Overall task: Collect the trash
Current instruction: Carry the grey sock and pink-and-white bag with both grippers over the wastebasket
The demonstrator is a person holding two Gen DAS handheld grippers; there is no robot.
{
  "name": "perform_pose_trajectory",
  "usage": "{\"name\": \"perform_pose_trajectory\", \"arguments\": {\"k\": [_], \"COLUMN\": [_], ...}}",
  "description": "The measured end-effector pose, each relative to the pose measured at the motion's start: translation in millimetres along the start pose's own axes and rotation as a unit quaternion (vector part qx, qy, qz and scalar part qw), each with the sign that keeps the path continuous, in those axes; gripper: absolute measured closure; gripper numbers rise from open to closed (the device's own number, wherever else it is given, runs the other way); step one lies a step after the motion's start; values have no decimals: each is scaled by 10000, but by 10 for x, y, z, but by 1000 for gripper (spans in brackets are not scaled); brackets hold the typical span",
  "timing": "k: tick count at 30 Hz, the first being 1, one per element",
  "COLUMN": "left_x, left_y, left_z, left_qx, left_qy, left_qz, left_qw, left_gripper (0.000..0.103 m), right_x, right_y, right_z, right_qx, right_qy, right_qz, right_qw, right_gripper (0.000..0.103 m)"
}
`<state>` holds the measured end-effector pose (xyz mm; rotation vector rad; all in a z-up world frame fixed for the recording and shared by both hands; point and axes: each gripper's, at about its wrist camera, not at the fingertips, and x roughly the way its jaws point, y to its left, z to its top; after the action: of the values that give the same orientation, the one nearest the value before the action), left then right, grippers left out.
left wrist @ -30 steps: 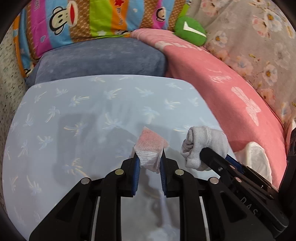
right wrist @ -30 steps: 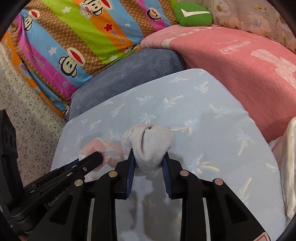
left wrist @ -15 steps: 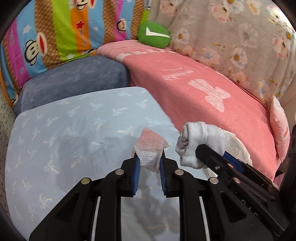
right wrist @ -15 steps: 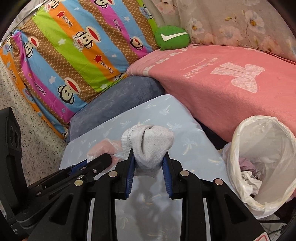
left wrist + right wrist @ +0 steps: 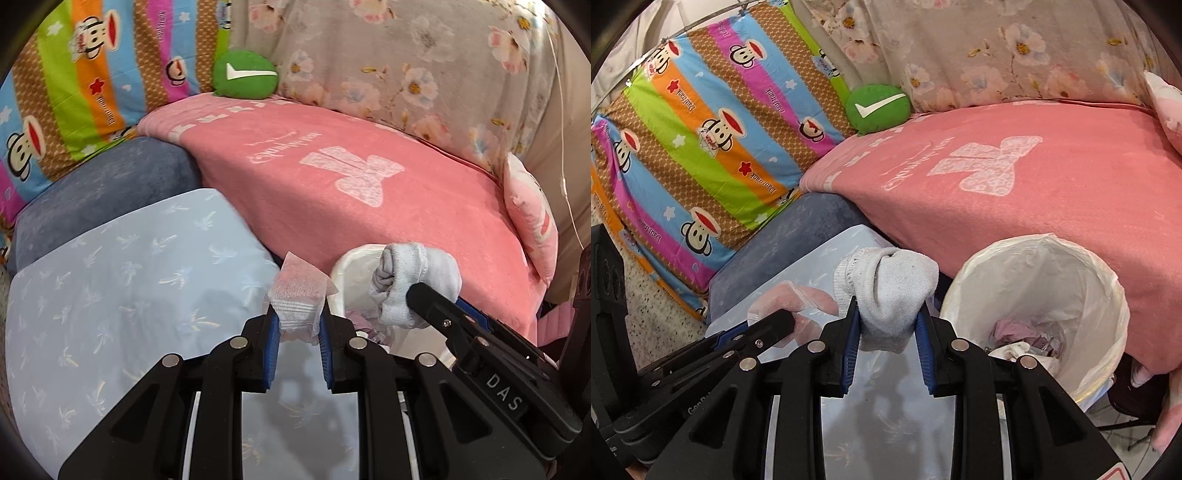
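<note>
Pale blue palm-print tabletop (image 5: 110,280), pink blanket (image 5: 1015,206) behind, white-lined bin (image 5: 1108,295) beside

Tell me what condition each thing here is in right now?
left gripper: shut on pink wipe
right gripper: shut on grey sock, balled up
trash bin: open, bag-lined, partly filled
green cushion: resting on the pink blanket

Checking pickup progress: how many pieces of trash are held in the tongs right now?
2. A pink-and-white wrapper is clamped in the left tongs; a balled grey sock is clamped in the right tongs, beside the lined bin.
</note>
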<state>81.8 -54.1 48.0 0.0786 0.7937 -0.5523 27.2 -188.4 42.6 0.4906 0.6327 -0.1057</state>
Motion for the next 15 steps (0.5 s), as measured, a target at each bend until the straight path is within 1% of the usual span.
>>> {"name": "perform_pose_trajectory", "arguments": {"k": [8, 15], "left_x": [122, 220], "left_y": [-420, -736], "left_z": [39, 37], "left_qx": [365, 622], "left_qy": [111, 230], "left_qz": [-213, -383], "left_qw": [9990, 9971], "left_gripper": [84, 84], "right_x": [-170, -245], "right_y": [-596, -995], "right_z": [70, 62], "right_qx": [431, 662], "right_qy": [-149, -165], "right_qz": [-249, -395], "right_qw": [9986, 9969], "right_gripper": [74, 74]}}
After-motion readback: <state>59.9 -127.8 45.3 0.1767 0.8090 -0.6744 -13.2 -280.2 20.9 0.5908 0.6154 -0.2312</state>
